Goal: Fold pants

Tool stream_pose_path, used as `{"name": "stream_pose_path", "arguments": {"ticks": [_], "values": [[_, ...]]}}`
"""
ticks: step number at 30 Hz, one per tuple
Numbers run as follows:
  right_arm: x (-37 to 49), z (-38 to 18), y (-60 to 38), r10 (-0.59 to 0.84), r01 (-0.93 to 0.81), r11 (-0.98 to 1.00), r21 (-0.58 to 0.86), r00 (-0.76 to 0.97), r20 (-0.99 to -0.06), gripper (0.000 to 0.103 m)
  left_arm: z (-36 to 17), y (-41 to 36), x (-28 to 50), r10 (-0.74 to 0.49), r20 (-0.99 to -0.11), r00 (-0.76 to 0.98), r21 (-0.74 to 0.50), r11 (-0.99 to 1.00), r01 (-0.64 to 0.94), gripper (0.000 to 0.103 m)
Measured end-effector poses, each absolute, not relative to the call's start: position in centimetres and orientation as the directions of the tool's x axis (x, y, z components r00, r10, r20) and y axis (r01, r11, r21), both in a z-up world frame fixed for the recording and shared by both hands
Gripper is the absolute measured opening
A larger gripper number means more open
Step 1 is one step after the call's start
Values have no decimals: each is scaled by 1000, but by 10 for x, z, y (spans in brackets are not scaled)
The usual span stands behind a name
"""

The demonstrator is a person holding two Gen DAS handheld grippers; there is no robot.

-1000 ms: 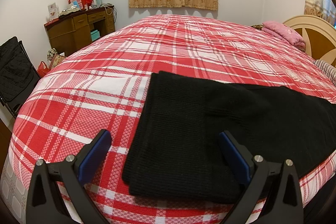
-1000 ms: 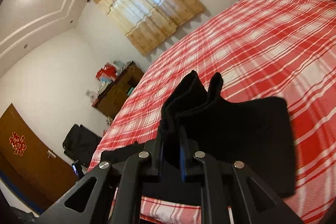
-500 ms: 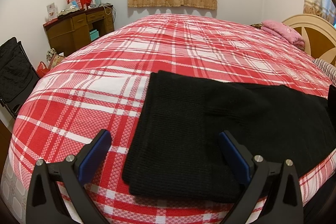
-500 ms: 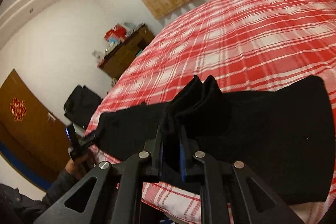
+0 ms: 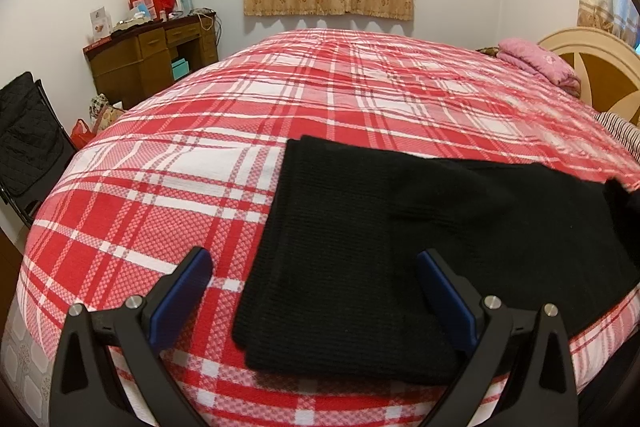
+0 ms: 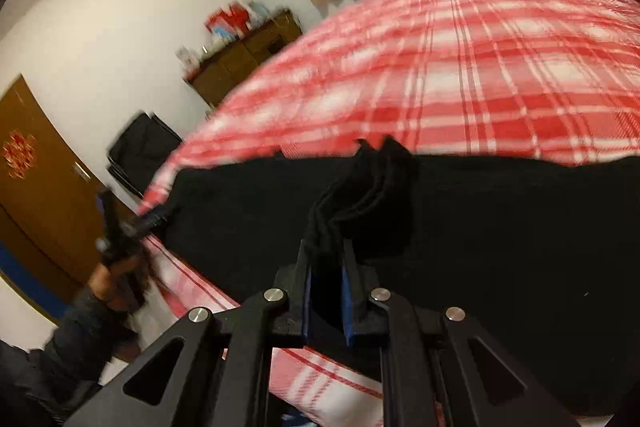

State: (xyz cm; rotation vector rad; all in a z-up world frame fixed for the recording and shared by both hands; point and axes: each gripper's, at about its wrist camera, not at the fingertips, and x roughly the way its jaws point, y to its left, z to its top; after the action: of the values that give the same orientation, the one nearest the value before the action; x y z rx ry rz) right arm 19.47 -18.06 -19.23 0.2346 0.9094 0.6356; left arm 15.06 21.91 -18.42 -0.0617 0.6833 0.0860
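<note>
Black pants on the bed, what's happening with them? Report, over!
Right gripper shut on bunched end of black pants. Left gripper open, above their near edge. Pants on plaid bedspread. Nothing blocking.

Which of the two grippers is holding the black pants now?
The right gripper: its pads are shut on a bunch of the pants. The left gripper is open, gripping nothing.

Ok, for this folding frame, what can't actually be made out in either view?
- Right wrist view: the part of the black pants clamped in the right gripper can't be identified; bunched folds hide it.
- Right wrist view: the items on the wooden desk are motion-blurred.
- Left wrist view: the pants' right end is cut off by the frame edge.
- Right wrist view: the left gripper is blurred; its opening is unreadable there.
</note>
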Motion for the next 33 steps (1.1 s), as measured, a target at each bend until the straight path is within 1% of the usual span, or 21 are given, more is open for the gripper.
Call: {"name": "stream_pose_path", "arguments": {"ticks": [1,2,4,5,6,7,10,11,13,17,18,19,20,23,25,26,30,32,33], "values": [[196,-199,-178,588,-404,804,436,435,-682,13,-180,221,147,54,-627,777,-47,993,-107,103],[197,-204,-176,583,-403,806,434,410,-702,16,-177,221,145,54,-623,780,-54,992,-112,103],[192,-200,-176,574,-418,808,415,401,-714,23,-167,219,140,80,-618,782,-35,991,-129,103],[188,-193,-177,574,-435,805,402,404,-712,35,-155,213,134,79,-596,799,-21,993,-113,103],[182,-183,-181,583,-463,797,388,419,-696,44,-149,209,131,66,-584,809,-19,995,-95,103],[177,-176,-186,586,-476,794,379,433,-685,46,-140,202,128,50,-574,817,-18,997,-74,103],[168,-160,-213,565,-465,813,349,489,-665,48,-121,166,130,-79,-575,814,-60,997,54,103],[168,-158,-221,554,-449,824,346,507,-661,48,-118,144,136,-155,-588,794,-86,988,129,103],[167,-156,-247,510,-377,859,346,564,-650,48,-118,112,143,-248,-598,762,-117,968,224,103],[169,-157,-305,449,-191,877,442,656,-607,48,-131,32,170,-436,-642,631,-216,892,396,102],[169,-159,-319,426,-147,877,458,681,-596,48,-135,15,175,-468,-652,597,-237,873,425,99],[170,-160,-333,392,-97,879,467,704,-592,48,-140,-2,180,-492,-664,563,-252,856,451,93],[170,-161,-342,368,-61,879,473,717,-592,48,-145,-24,186,-506,-681,530,-250,840,482,91],[170,-164,-363,355,-16,857,515,743,-567,48,-156,-63,191,-534,-705,466,-261,807,530,84],[173,-165,-369,360,-6,842,540,752,-552,48,-162,-76,195,-550,-716,429,-290,794,534,74],[173,-167,-371,358,1,837,548,756,-548,48,-166,-80,199,-558,-720,413,-309,790,529,72],[176,-176,-371,351,27,829,559,753,-557,48,-167,-85,203,-570,-714,407,-344,791,506,70],[177,-179,-372,352,33,824,565,752,-557,48,-165,-88,203,-572,-714,404,-342,788,512,53],[177,-179,-372,351,34,824,566,753,-556,48,-164,-90,202,-567,-719,402,-334,789,515,32]]}}
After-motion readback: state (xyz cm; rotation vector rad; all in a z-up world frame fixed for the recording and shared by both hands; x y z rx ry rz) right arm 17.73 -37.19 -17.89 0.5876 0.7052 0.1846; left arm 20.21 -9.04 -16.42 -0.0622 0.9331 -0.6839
